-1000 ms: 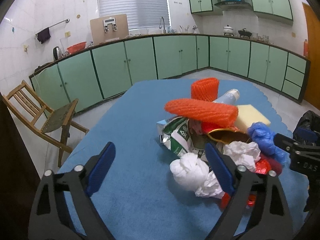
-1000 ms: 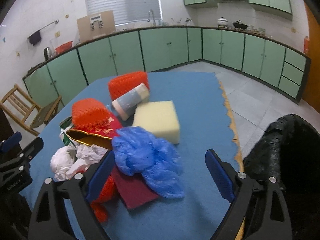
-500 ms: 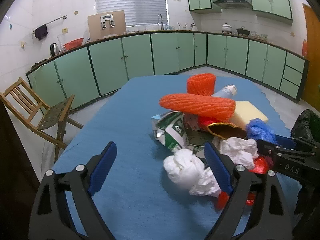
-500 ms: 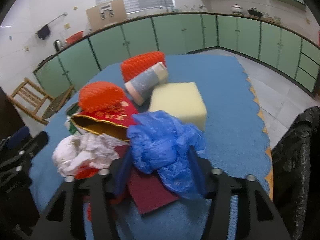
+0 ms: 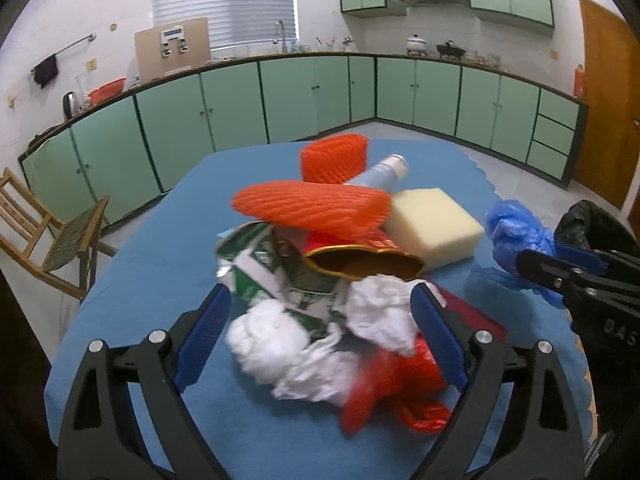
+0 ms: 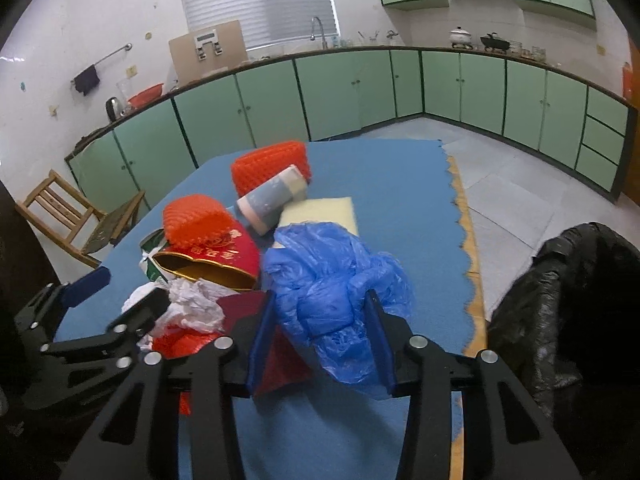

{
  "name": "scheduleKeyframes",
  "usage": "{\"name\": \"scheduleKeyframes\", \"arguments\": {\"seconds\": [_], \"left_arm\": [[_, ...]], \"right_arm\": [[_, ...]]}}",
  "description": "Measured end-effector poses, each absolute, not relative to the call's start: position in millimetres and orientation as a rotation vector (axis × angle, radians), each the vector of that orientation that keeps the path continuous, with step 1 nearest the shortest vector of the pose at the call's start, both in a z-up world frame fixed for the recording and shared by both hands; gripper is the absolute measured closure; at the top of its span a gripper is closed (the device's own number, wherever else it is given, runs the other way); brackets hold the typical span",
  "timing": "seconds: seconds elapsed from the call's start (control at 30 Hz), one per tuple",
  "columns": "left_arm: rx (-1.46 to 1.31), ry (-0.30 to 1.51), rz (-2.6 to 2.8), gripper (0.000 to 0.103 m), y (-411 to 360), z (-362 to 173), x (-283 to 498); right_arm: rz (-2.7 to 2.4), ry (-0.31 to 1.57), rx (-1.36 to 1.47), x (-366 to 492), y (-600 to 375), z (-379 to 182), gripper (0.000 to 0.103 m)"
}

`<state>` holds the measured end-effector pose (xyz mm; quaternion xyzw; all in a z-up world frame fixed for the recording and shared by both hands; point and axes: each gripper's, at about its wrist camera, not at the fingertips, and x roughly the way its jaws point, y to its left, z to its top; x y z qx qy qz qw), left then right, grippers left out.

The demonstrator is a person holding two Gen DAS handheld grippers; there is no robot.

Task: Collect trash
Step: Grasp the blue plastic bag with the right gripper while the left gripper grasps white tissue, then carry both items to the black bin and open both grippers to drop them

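Pinching the blue plastic bag (image 6: 332, 276), the right gripper (image 6: 320, 344) has its fingers drawn in on both sides of the crumpled film, prob. bc it's the loose piece nearest the black bin bag (image 6: 568, 304), which sits off the table edge just right of the pile. Looks like a lift toward the bin bag comes next, though that's only a guess. Left gripper (image 5: 320, 344) has fingers spread wide w/ nothing gripped, straddling the white tissue wad (image 5: 280, 344) at the near side of the pile, likely lined up for its own pick. Rest of the trash lies heaped on the blue table cloth (image 5: 160, 240): red gift bag (image 5: 360, 256) behind the tissue, orange foam net (image 5: 312, 208) on top of it, yellow sponge (image 5: 432, 224) right of the net.

Hard to tell: whether the blue bag is clear of the cloth or resting on it. Tissue and red plastic near the left fingers are motion-blurred. Bin bag opening isn't clearly visible; its far side is cut off by the frame edge.
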<state>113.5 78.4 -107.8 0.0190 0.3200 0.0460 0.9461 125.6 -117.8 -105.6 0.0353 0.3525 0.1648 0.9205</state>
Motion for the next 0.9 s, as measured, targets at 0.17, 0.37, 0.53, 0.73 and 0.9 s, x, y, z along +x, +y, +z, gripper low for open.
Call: {"name": "scheduleKeyframes", "arguments": {"seconds": [0.17,0.37,0.53,0.73,0.9], "left_arm": [[0.061,0.711,0.059,0.037,64.6,-117.8,127.8],[0.032,0.769,-0.025,0.084,60.2,-128.0,133.8],[0.015,0.734,-0.034,0.092,63.6,-120.2,128.0],[-0.022,0.661,-0.058,0.094,70.7,-90.4,115.6],[-0.041,0.603,-0.072,0.094,75.6,-63.9,102.1]], "right_arm": [[0.339,0.719,0.063,121.4,-122.1,-103.5,0.059],[0.333,0.718,0.076,121.0,-126.5,-102.9,0.059],[0.337,0.7,0.076,118.9,-126.2,-96.5,0.059],[0.347,0.658,0.077,112.0,-125.7,-82.4,0.059],[0.35,0.623,0.085,107.5,-129.0,-69.2,0.059]]}}
